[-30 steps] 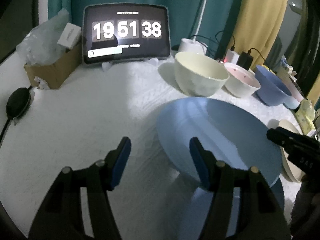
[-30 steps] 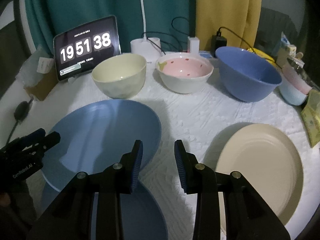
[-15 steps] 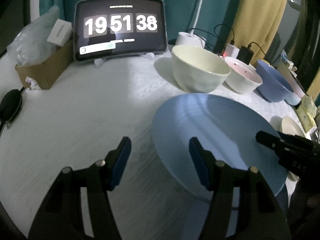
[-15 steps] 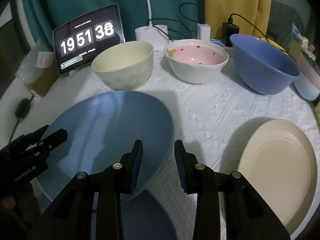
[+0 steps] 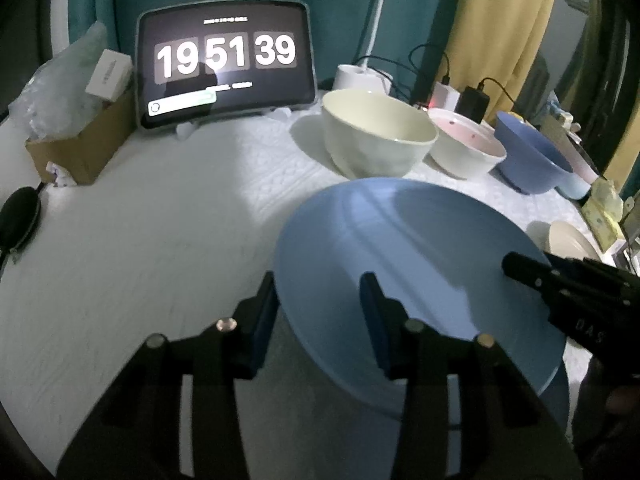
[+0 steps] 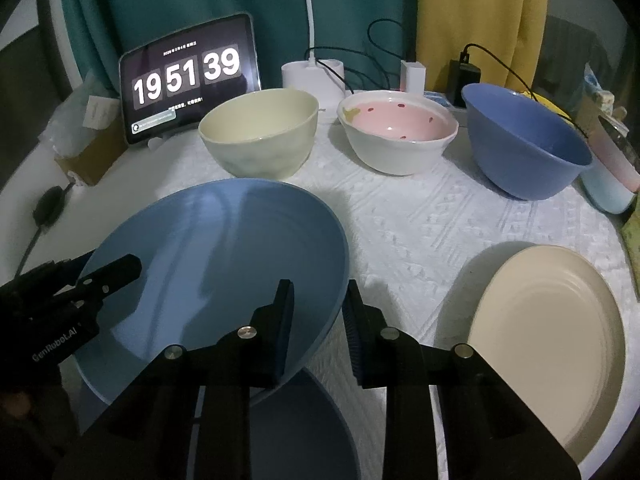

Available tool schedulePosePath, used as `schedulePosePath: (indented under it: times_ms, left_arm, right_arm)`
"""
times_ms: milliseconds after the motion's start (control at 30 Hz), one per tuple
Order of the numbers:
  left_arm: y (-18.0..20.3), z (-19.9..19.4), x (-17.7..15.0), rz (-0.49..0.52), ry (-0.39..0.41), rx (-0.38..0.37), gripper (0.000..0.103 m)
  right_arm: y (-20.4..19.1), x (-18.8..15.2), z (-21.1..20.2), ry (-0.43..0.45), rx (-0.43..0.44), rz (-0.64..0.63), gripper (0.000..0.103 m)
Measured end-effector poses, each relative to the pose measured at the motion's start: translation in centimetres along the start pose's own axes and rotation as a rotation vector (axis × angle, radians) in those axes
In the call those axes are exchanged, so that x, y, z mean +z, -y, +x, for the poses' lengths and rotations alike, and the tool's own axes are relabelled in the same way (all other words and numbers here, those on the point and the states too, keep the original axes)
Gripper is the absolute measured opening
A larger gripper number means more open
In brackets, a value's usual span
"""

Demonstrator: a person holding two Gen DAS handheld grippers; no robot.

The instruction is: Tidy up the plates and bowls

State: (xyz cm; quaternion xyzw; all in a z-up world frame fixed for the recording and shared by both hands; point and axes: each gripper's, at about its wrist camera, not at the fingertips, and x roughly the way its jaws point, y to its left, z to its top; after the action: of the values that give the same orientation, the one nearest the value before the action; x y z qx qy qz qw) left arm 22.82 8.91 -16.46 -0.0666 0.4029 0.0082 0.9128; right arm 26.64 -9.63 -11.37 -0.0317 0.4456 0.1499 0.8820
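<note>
At the near edge of the table (image 6: 420, 216), the big blue plate (image 6: 220, 248) sat raised and tilted, overlapping a darker plate (image 6: 304, 420) beneath it, with one tong on each side of its rim. The left gripper (image 5: 318, 280) straddled the edge at nine o'clock of the plate, and the right gripper (image 6: 318, 284) straddled it at about four o'clock. Both sets of jaws had just been closing, yet a gap showed on the inner side of each, so I read both as not yet clenched: rim between the pads, no grip. To do this step well, I judged, both should close fully and together before any lift, since a thin sloped rim pinched on one side only would likely tip or slide off onto the plate below. The lift should then stay level and clear the cream bowl (image 6: 260, 136) standing at twelve o'clock. Only the right wrist view showed the darker plate underneath, and the whole cream plate (image 6: 552, 320) lying apart at three o'clock, along with the pink bowl (image 6: 396, 136) and blue bowl (image 6: 524, 140) in full. The left wrist view gave just a sliver of that cream plate, but it alone showed the cardboard box (image 5: 80, 148) plainly at ten o'clock.
</note>
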Motion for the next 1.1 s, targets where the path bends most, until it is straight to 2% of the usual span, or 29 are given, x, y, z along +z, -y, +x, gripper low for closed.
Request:
schedulePosePath:
  times_ms: [667,1100]
  left_arm:
    - [3.7,-3.5,-0.8,0.056,0.053,-0.014,0.042]
    - [7.5,-4.7,-1.1,0.113,0.057,-0.02,0.042]
  right_arm:
    - [2.2,-1.5,-4.5,0.07,-0.016,0.037,0.027]
    - [5.5,-2.8,-6.8,0.106,-0.021,0.083,0.027]
